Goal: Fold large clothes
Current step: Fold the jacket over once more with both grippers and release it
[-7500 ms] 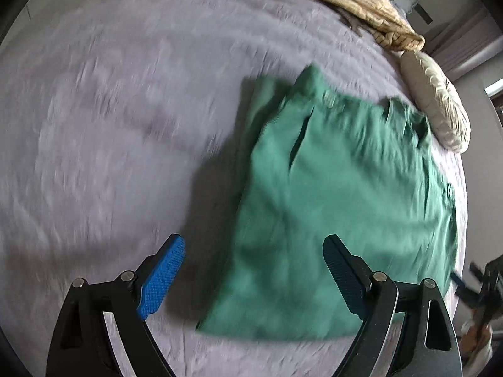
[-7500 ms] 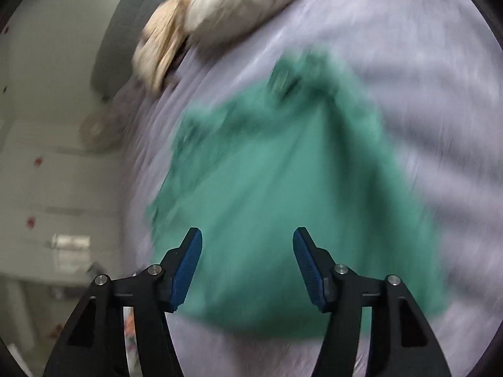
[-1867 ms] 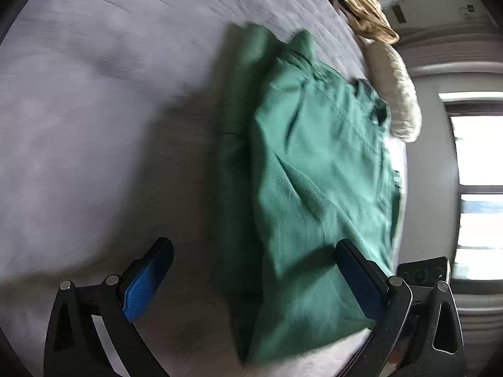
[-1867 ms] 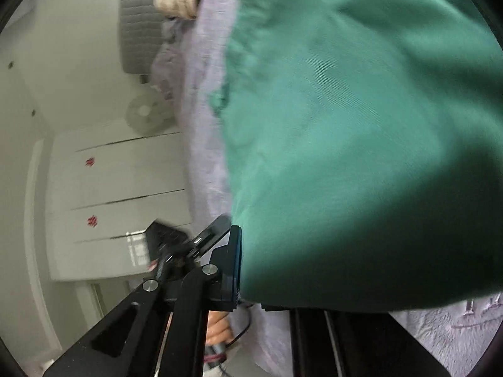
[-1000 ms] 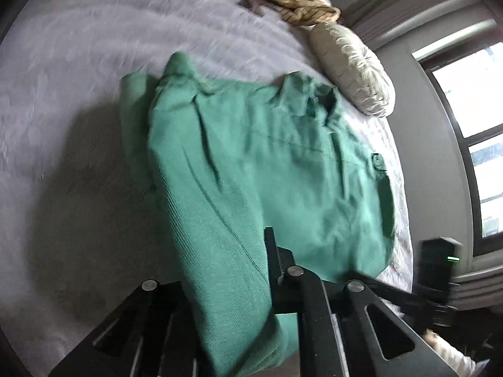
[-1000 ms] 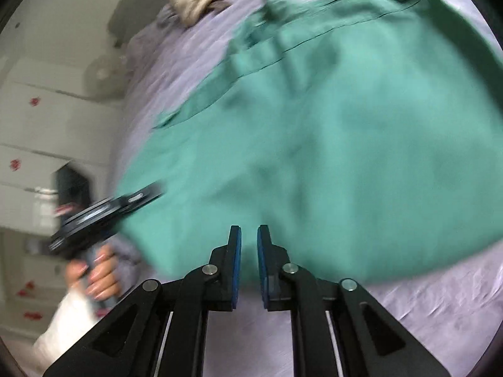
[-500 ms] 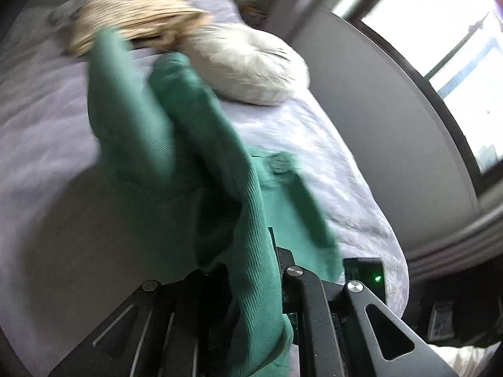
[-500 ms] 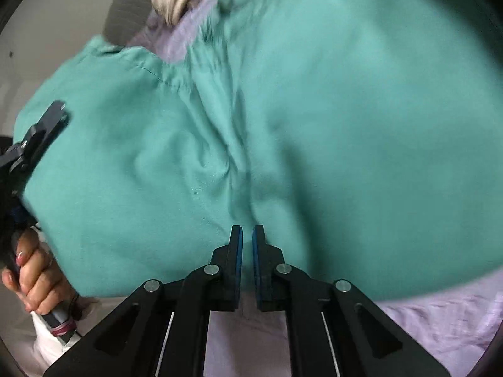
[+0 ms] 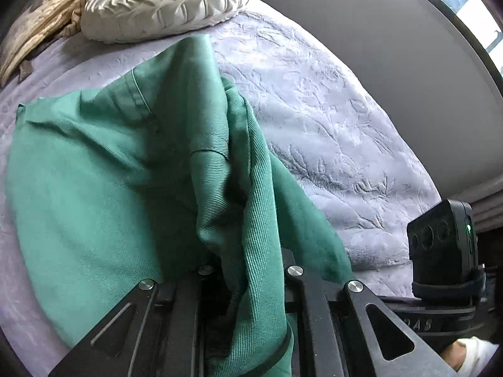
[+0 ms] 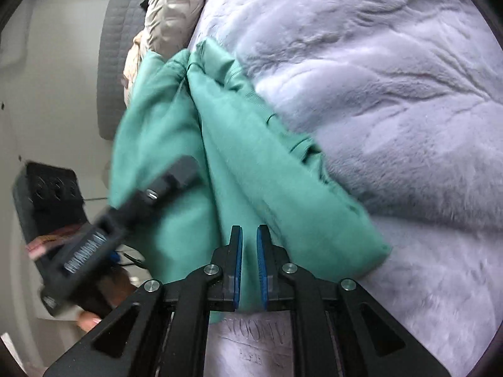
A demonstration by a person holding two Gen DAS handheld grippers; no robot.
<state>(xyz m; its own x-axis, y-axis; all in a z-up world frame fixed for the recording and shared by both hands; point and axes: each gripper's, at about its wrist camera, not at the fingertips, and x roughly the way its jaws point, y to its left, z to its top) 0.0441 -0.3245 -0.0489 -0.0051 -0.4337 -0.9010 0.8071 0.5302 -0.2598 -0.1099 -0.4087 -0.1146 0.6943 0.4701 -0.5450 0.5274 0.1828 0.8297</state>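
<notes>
**A:** Where is the garment, and who has it?

**B:** The green trousers [image 9: 103, 169] are partly lifted off the bed [image 9: 330, 132]. The left hand-held gripper [image 9: 248, 270] has a thick bunch of the cloth clamped between its fingers, which are buried in the folds. The right hand-held gripper [image 10: 248, 264] is pinched nearly shut on a thin edge of the same cloth, its blue pads [image 10: 236, 260] with only a sliver between them.

**A:** Which way does the cloth run from each?

**B:** From the left one it rises into a ridge straight ahead and spreads away to the left, sagging down onto the bed toward the head end, where the round white cushion [image 9: 163, 3] and a tan blanket [image 9: 47, 15] lie. From the right one it stretches forward and leftward as a long band hanging past the side edge of the bed. The far end of that band points at the cushion.

**A:** So the long axis?

**B:** I judge it runs from the two grips toward the cushion end. Both held ends sit at the near side, the left one visible beside the right in the right wrist view.

**A:** And the next move depends on what?

**B:** Probably on carrying the two held ends forward together along that axis. The grips look equally near, so neither should lead, or the fold will skew.

**A:** Any risk?

**B:** The bunch in the left grip is uneven; it may land wrinkled.
</notes>
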